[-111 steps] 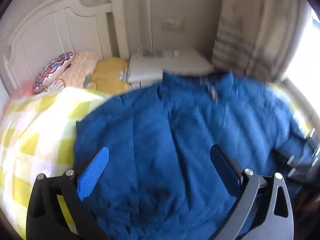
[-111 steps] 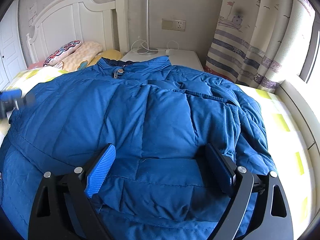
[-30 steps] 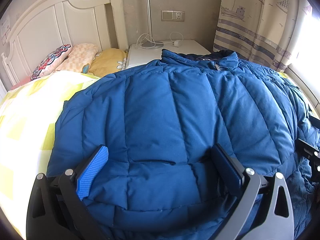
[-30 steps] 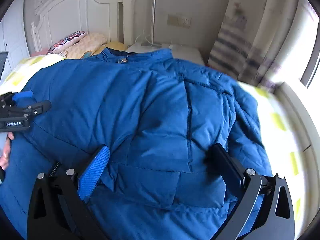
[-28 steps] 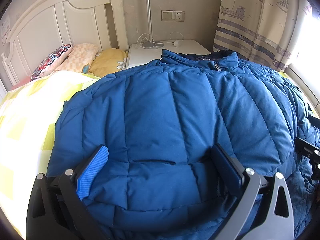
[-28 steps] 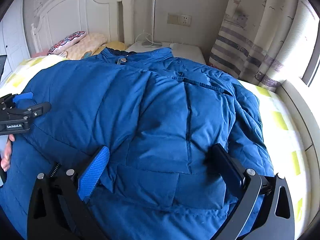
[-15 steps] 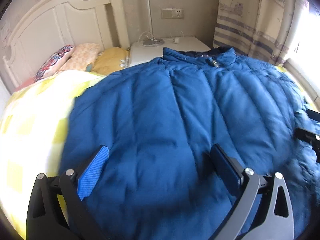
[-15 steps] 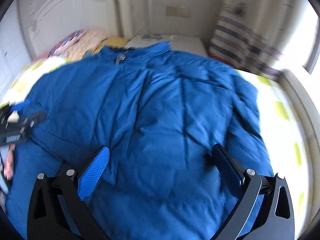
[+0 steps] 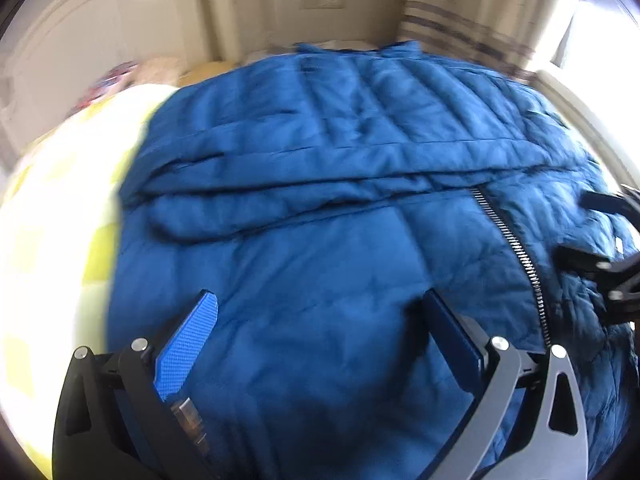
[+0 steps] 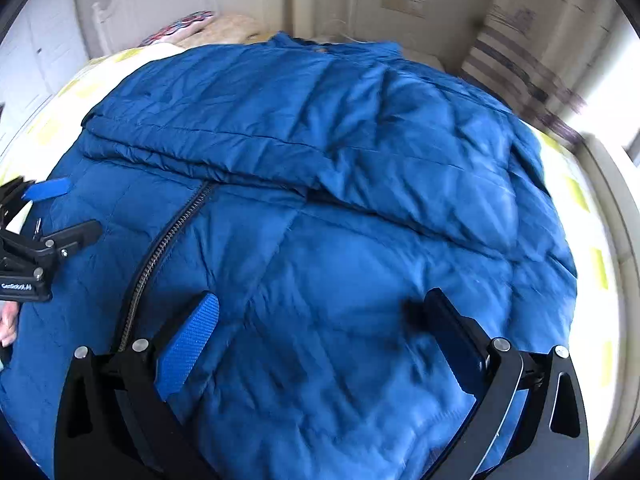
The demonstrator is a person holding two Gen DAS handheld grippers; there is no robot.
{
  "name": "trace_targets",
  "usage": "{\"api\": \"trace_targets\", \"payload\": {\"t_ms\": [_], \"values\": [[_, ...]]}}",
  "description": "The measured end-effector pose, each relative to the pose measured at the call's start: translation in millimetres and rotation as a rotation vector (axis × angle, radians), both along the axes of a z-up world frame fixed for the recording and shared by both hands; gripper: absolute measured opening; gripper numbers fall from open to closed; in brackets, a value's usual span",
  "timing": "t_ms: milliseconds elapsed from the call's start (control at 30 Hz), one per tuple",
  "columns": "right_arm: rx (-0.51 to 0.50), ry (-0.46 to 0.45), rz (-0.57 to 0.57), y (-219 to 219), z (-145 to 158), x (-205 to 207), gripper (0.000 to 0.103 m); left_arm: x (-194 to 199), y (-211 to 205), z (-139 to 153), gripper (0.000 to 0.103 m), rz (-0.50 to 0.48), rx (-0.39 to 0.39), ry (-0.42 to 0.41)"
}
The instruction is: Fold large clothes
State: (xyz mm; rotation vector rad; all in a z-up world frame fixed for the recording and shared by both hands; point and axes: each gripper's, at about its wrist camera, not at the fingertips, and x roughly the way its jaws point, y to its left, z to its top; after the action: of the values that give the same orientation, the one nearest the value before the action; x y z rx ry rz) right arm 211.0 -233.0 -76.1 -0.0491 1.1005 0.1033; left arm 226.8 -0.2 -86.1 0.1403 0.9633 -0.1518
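My left gripper [image 9: 320, 320] hangs with its fingers spread wide, gripping nothing; seen from my right wrist, its black frame carries small white lettering too blurred to read. Below both claws the blue down jacket [image 10: 320, 184] lies across the yellow-checked bed [image 9: 60, 200], a metal zipper [image 10: 168, 240] running down it. My right gripper [image 10: 320, 316] is likewise splayed apart, empty.
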Motion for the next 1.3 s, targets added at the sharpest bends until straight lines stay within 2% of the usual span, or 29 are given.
{"api": "trace_targets", "payload": {"t_ms": [67, 133, 200, 233, 267, 300, 333, 433, 533, 567, 600, 633, 700, 767, 833, 900, 933, 967, 1000, 1067, 1133, 1200, 1267, 1300], "values": [[0.034, -0.052, 0.021, -0.7, 16.9, -18.6, 0.098, -21.5, 4.6, 13.5, 0.101, -0.018, -0.053, -0.032], [0.061, -0.085, 0.048, -0.7, 24.5, -38.9, 0.098, -38.9, 4.9, 19.9, 0.101, -0.048, -0.073, -0.056], [0.043, -0.035, 0.074, 2.4, 9.7, -54.1, 0.098, -54.2, 0.6, 12.3, 0.101, -0.066, -0.022, -0.051], [0.022, 0.005, 0.083, 6.8, -2.0, -60.5, 0.098, -57.3, -2.7, 0.5, 0.101, -0.076, 0.027, -0.022], [0.014, 0.002, 0.091, 6.8, -8.9, -64.5, 0.099, -58.8, -4.3, -11.7, 0.101, -0.09, 0.052, 0.005], [0.023, -0.028, 0.085, 4.1, -7.1, -71.0, 0.099, -61.4, -1.6, -12.6, 0.101, -0.089, 0.032, -0.017], [0.018, -0.014, 0.078, 3.0, -5.0, -72.1, 0.099, -62.3, 2.9, -11.5, 0.101, -0.082, 0.017, -0.006], [0.027, -0.028, 0.051, 1.0, 8.5, -86.3, 0.098, -72.1, 4.8, -0.5, 0.101, -0.055, 0.032, -0.025], [0.057, -0.051, 0.129, 9.8, 11.3, -115.5, 0.098, -102.2, 1.6, 8.8, 0.101, -0.137, 0.006, -0.072], [0.036, -0.03, 0.155, 16.3, 3.3, -123.0, 0.098, -107.9, 0.0, 5.0, 0.101, -0.157, 0.024, -0.067], [0.009, -0.031, 0.167, 17.6, -5.4, -131.4, 0.099, -111.9, -2.5, -6.1, 0.101, -0.164, 0.075, -0.044], [0.02, -0.054, 0.161, 16.5, -3.6, -135.9, 0.099, -113.3, -1.0, -14.5, 0.101, -0.168, 0.079, -0.028], [0.02, -0.039, 0.146, 12.7, 0.2, -140.6, 0.098, -114.8, 10.7, -13.2, 0.101, -0.144, 0.018, -0.024], [-0.015, -0.057, 0.118, 12.5, 11.8, -149.5, 0.098, -119.7, 18.7, -6.8, 0.101, -0.111, 0.009, -0.028], [-0.004, -0.094, 0.169, 18.7, 23.6, -166.4, 0.098, -136.0, 22.1, 3.8, 0.101, -0.138, -0.006, -0.075], [-0.011, -0.092, 0.222, 25.5, 22.2, -179.0, 0.098, -151.3, 17.9, 2.0, 0.101, -0.168, 0.004, -0.072], [-0.028, -0.059, 0.244, 29.6, 12.0, -183.5, 0.098, -153.9, 16.7, -5.7, 0.101, -0.172, 0.03, -0.05], [-0.025, -0.037, 0.243, 28.1, 2.7, -186.4, 0.098, -155.3, 16.4, -12.9, 0.101, -0.174, 0.047, -0.028], [0.023, -0.05, 0.223, 20.7, 0.9, -189.8, 0.099, -156.7, 21.1, -17.8, 0.101, -0.173, 0.023, -0.019], [0.034, -0.05, 0.199, 14.7, 5.2, -195.8, 0.098, -159.5, 30.0, -15.4, 0.101, -0.154, -0.014, -0.009], [-0.004, -0.075, 0.178, 13.9, 13.2, -206.5, 0.098, -170.8, 33.9, -7.4, 0.101, -0.144, 0.011, -0.043], [-0.003, -0.092, 0.198, 14.7, 17.0, -219.6, 0.098, -184.9, 33.1, -3.3, 0.101, -0.175, 0.035, -0.073], [0.018, -0.069, 0.2, 6.9, 8.3, -226.5, 0.098, -192.1, 35.2, -10.4, 0.101, -0.181, 0.062, -0.068], [0.059, -0.077, 0.177, -2.2, 1.0, -230.7, 0.099, -193.4, 41.2, -16.2, 0.101, -0.175, 0.037, -0.062]]}}
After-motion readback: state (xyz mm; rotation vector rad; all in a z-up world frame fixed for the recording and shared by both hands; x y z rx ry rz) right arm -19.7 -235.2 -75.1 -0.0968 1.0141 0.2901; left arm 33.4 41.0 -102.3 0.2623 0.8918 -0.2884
